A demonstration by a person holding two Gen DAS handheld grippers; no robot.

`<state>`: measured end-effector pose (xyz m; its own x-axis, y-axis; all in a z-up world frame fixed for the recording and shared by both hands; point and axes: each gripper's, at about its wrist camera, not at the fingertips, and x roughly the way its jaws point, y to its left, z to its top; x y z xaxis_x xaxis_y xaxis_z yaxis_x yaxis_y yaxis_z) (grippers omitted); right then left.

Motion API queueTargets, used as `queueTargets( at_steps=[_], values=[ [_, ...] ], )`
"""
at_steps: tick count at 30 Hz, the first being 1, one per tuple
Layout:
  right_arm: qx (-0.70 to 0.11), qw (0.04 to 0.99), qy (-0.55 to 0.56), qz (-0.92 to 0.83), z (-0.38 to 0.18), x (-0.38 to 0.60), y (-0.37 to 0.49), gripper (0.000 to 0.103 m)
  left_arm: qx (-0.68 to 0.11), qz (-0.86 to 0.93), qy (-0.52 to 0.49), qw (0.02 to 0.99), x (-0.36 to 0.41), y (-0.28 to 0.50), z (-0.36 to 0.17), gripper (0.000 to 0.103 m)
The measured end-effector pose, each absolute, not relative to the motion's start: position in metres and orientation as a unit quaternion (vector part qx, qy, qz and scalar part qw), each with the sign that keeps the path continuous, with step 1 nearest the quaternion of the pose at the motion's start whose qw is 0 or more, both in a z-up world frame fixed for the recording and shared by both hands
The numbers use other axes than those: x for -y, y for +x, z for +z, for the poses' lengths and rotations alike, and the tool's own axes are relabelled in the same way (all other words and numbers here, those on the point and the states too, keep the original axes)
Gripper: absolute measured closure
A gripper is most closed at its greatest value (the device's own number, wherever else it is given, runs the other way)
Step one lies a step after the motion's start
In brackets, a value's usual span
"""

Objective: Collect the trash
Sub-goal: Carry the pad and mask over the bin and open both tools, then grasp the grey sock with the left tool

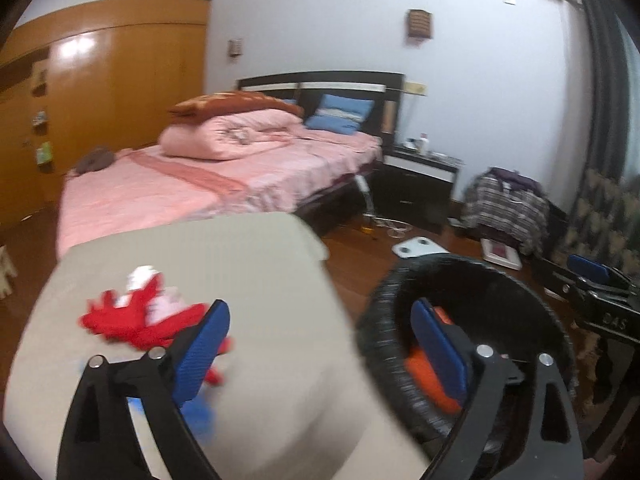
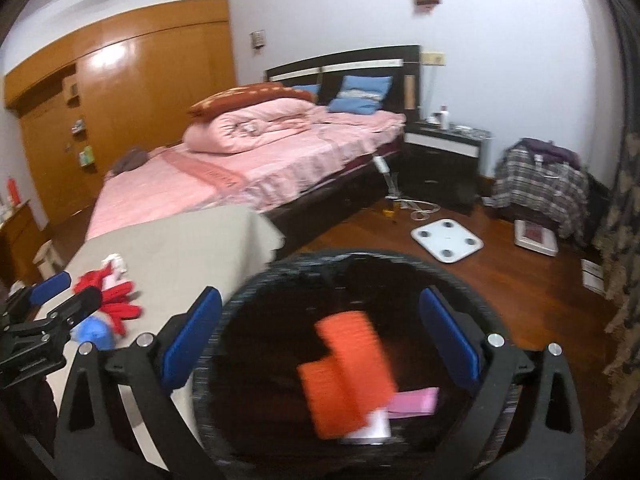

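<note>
While my right tongs point(image 2: 320, 340) hang spread and empty over the mouth of the black trash bin point(image 2: 240, 300), the orange wrapper point(image 2: 344, 372) lies inside it, blurred, beside a pink slip point(image 2: 414, 400) and something white point(image 2: 370, 426) near the bottom. That side looks done for now, I judge.

What remains sits on the beige surface point(image 1: 240, 272) to the left of the bin: a red and white crumpled wrapper point(image 1: 128, 316) and, nearer me and lower, a blue scrap point(image 1: 200, 412). My left tongs point(image 1: 320, 356) are also spread wide and pinching nothing; their left finger overlaps the red wrapper's near edge in the view, though I cannot tell if it touches, and their right finger shows in front of the bin's opening.

So the wrapper lies left of the gap's centre and slightly ahead, and my left tongs are clearly the nearer pair; from the right wrist view the same red heap point(image 2: 112, 296) and blue scrap point(image 2: 94, 332) lie well off to the left, past the bin's rim. The red piece sprawls roughly left to right with no clean long axis, so I would shift left, centre over it, and close across its bunched middle. The blur makes its edges uncertain.
</note>
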<state>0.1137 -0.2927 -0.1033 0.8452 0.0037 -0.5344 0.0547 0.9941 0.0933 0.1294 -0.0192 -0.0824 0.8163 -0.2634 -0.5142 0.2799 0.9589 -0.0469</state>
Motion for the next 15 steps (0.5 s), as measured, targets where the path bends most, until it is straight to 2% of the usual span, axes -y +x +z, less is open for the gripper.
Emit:
queueTargets(
  at_steps=[15],
  values=[
    [-0.293,0.95,0.019,0.102,-0.115,0.148,0.146,0.007,-0.277,0.006,0.003,0.961,-0.12,0.124,-0.108,0.012]
  ],
)
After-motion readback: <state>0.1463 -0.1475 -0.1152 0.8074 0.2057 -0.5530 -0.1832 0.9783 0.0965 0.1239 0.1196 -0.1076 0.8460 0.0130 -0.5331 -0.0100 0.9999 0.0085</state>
